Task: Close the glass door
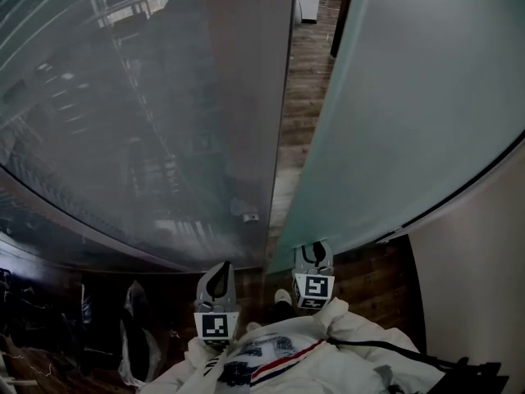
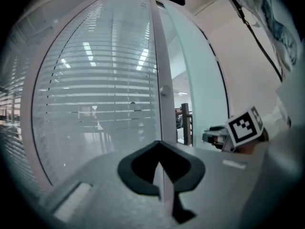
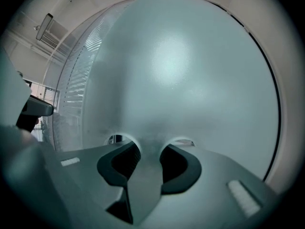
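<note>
Frosted glass door (image 1: 410, 113) stands ajar, its upright free edge parted from the clear glass panel (image 1: 148, 121). The right gripper (image 1: 314, 251), fingers half apart and empty, faces it nearest. The left gripper (image 1: 218, 276), fingers together, holds nothing.

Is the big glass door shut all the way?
No, it is open. In the head view a strip of wooden floor shows between the frosted glass door and the glass panel with blinds.
</note>
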